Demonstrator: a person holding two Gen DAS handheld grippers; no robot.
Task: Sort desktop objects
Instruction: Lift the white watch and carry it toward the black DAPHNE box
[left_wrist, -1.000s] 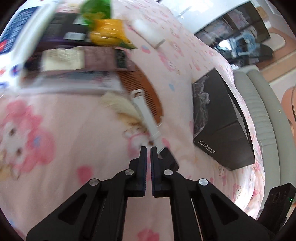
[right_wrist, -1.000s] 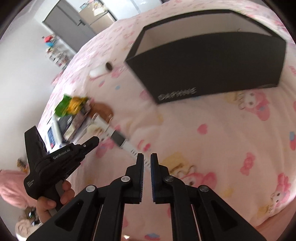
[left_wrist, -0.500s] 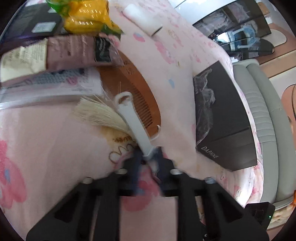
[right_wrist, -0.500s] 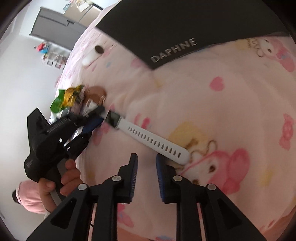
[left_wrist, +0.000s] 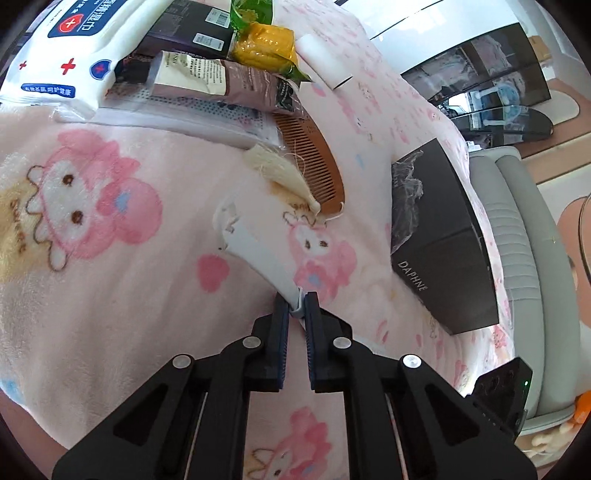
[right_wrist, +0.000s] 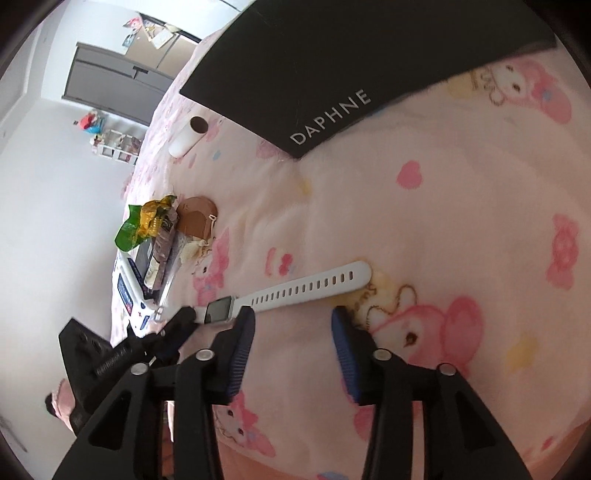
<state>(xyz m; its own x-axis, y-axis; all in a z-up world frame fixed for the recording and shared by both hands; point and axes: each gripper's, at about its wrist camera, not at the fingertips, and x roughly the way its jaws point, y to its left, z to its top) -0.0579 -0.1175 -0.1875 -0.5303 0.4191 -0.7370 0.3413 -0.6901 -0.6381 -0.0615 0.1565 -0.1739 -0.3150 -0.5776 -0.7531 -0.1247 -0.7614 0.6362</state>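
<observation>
Left wrist view: left gripper (left_wrist: 295, 306) is pinching the buckle-side strap of the white watch (left_wrist: 255, 251), jaws nearly closed on it. The strap is running forward and left from the fingertips, buckle end out front. Ahead of the claw and a bit right: a wooden comb (left_wrist: 314, 158) with a cream tassel (left_wrist: 280, 173) lying on it. Further ahead, a pile: wet wipes pack (left_wrist: 59, 55), a tube (left_wrist: 221, 81), a yellow-green snack bag (left_wrist: 266, 44). Off to the claw's right, the black DAPHNE box (left_wrist: 443, 236) is sitting on the pink blanket (left_wrist: 110, 295).

Right wrist view: right gripper (right_wrist: 291, 328) is hanging wide open, holding nothing. The watch (right_wrist: 295, 291) is lying just ahead of its tips; the watch face is next to the left finger, and the long perforated strap is stretching forward-right across the gap. The left gripper (right_wrist: 177, 325) is gripping the strap at the claw's left. Box (right_wrist: 369, 66) is far ahead, a white roll (right_wrist: 186, 138) ahead-left.

Handling, my read: light, silicone strap floppy and a bit grippy, so it's going to dangle and swing from one end. The rigid case is the most stable grab point; pinching the strap near the case also works. Screen is probably the only fragile part.
</observation>
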